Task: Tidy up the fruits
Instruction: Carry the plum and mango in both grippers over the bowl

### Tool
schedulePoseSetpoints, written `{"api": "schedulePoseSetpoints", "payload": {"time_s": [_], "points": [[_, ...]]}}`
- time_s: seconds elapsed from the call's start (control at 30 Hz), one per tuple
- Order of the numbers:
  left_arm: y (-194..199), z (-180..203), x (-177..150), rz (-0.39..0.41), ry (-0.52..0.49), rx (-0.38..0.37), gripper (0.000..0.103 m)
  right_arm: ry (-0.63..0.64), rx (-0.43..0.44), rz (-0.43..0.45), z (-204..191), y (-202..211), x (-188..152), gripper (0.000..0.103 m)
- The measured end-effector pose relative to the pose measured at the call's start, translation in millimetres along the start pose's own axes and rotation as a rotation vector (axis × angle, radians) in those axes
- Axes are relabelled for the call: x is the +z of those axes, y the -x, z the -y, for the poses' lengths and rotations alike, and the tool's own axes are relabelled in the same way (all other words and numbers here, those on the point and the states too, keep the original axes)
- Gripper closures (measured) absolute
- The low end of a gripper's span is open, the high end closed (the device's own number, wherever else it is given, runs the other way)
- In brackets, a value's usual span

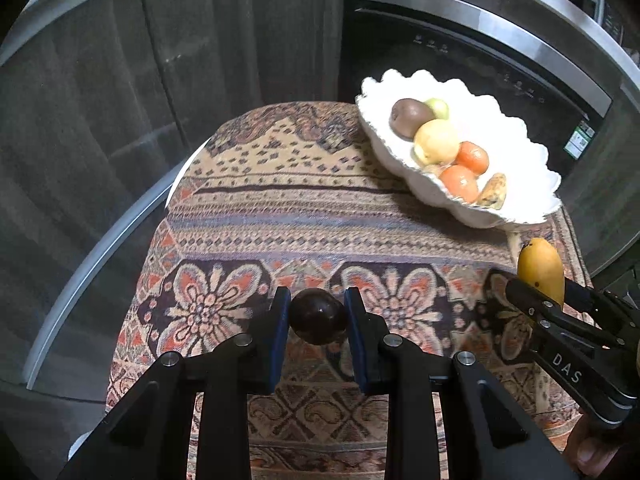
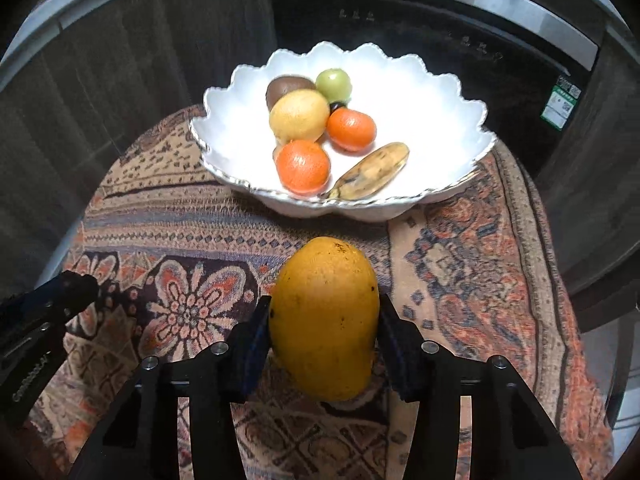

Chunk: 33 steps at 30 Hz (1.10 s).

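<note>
My left gripper [image 1: 318, 312] is shut on a dark round plum [image 1: 318, 316] and holds it above the patterned cloth. My right gripper [image 2: 324, 320] is shut on a yellow mango [image 2: 324, 320], held short of the bowl; the mango also shows in the left wrist view [image 1: 541, 266]. A white scalloped bowl [image 2: 440, 92] stands at the table's far side. It holds a kiwi [image 2: 286, 88], a green fruit [image 2: 334, 83], a yellow fruit [image 2: 299, 116], two oranges [image 2: 303, 166] and a spotted banana [image 2: 370, 170].
A small table covered by a patterned cloth [image 1: 280, 216] carries everything. Behind it stand dark wood cabinet fronts [image 1: 120, 80] and a black built-in appliance [image 2: 440, 20]. The left gripper's arm [image 2: 36, 320] enters the right wrist view at the left.
</note>
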<state>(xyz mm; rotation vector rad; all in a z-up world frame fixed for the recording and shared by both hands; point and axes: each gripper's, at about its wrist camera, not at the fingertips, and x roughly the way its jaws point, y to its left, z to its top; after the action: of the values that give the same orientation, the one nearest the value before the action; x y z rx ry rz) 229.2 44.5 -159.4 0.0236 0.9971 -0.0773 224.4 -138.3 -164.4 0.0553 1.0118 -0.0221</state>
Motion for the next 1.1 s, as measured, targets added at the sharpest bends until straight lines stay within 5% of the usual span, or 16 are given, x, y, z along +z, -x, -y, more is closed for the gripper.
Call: {"api": "schedulePoseSetpoints", "payload": {"time_s": [0.57,1.1], "points": [[30.1,54.7,55.2,0.075,-0.073,-0.065,0.076,-0.022,-0.028,0.129,36.7,61.1,45.8,0.052],[6.2,83.6,118.0,0.09,-0.116,-0.066,0.075,-0.043,-0.045,0.132,67.7,39.6,108.0,0.052]]}}
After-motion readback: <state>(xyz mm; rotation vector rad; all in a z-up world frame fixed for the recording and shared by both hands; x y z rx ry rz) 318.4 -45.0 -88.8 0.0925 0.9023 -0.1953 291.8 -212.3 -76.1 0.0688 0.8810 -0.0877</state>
